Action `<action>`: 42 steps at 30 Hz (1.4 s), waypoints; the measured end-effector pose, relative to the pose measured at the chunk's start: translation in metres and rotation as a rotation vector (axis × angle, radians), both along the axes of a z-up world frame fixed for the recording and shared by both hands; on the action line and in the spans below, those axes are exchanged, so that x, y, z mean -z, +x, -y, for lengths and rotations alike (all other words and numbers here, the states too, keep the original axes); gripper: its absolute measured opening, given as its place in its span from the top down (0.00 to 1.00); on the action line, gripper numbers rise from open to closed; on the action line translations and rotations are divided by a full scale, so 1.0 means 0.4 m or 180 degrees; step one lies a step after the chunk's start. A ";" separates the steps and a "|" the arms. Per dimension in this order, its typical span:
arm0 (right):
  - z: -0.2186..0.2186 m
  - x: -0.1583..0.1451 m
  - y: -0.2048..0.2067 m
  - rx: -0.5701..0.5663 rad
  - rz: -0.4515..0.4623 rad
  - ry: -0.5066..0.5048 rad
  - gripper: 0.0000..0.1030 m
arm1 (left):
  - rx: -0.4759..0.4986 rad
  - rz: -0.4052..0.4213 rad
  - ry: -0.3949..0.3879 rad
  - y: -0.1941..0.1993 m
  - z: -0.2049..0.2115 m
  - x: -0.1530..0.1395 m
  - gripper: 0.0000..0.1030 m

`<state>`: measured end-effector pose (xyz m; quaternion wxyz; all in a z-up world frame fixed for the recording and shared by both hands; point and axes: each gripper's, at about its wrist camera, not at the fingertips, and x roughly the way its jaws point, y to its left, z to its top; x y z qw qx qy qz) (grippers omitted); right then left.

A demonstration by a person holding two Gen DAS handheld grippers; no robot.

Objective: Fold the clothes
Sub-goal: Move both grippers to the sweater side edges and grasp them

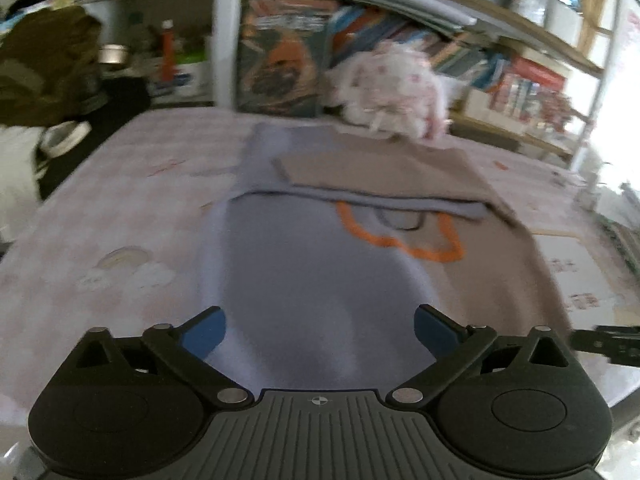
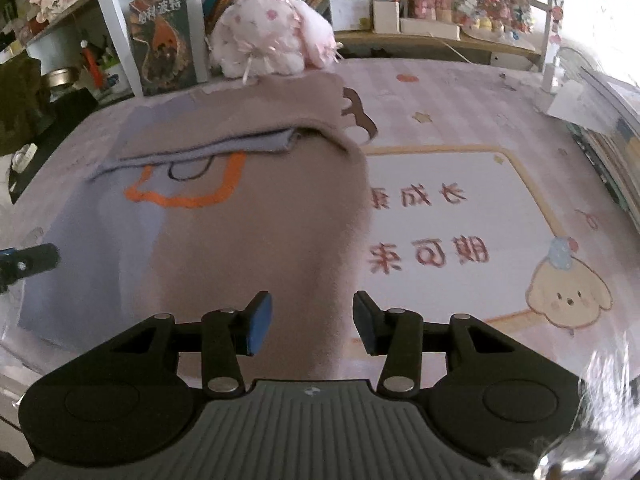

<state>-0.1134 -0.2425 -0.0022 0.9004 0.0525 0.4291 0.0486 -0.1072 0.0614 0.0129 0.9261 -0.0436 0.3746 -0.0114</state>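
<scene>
On the desk (image 2: pixel 460 92), the two-tone sweater (image 2: pixel 248 232) lies flat, its top already folded down. Both the left tool (image 1: pixel 320 330) and right tool (image 2: pixel 312 322) hover open, holding nothing. Soft, light knit, probably floppy: best pinched at the near hem corners

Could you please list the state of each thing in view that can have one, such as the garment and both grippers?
Left hand-held gripper: open, holding nothing, above the garment's near end.
Right hand-held gripper: open, holding nothing.
Grey and brown garment: flat on the table, far end folded back over itself, partly covering the orange print.
Pink plush toy: resting at the table's far edge, untouched.
</scene>
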 end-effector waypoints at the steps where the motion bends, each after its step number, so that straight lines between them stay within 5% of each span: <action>1: 0.010 0.006 -0.005 0.0026 -0.0019 0.0015 0.59 | -0.0061 -0.0037 0.0008 -0.007 -0.011 0.004 0.12; 6: 0.052 0.038 -0.022 0.0145 -0.0139 0.0161 0.59 | -0.0382 -0.0264 -0.0013 -0.025 -0.071 0.031 0.39; 17: 0.065 0.048 -0.007 0.0415 -0.0158 0.0394 0.59 | -0.0576 -0.0424 -0.0358 0.036 -0.160 0.071 0.40; 18: 0.061 0.047 0.000 0.0428 -0.0166 0.0414 0.60 | -0.0569 -0.0431 -0.0396 0.040 -0.164 0.075 0.45; 21: 0.040 0.046 0.019 0.0384 -0.0193 0.0381 0.69 | -0.0463 -0.0486 -0.0499 0.056 -0.168 0.082 0.89; 22: 0.033 0.046 0.024 0.0341 -0.0203 0.0365 0.85 | -0.0438 -0.0430 -0.0523 0.056 -0.166 0.072 0.94; 25: 0.030 0.025 0.029 0.0311 -0.0130 0.0448 0.90 | -0.0327 -0.0145 -0.0593 0.048 -0.158 0.026 0.94; 29: 0.032 -0.043 -0.001 0.0196 0.0364 0.0649 0.90 | -0.0118 -0.0157 -0.0574 0.055 -0.151 0.006 0.90; 32: 0.032 -0.016 0.021 0.0250 0.0088 0.0519 0.89 | -0.0170 -0.0392 -0.0628 0.067 -0.163 0.043 0.87; 35: 0.049 0.018 0.031 0.0422 -0.0115 0.0626 0.83 | -0.0267 -0.0494 -0.0833 0.060 -0.187 0.066 0.70; 37: 0.060 0.033 0.029 0.0539 -0.0178 0.0743 0.68 | -0.0289 -0.0543 -0.0916 0.059 -0.198 0.076 0.65; 42: 0.048 0.045 0.036 0.0546 -0.0231 0.0768 0.62 | -0.0338 -0.0563 -0.1009 0.052 -0.206 0.095 0.67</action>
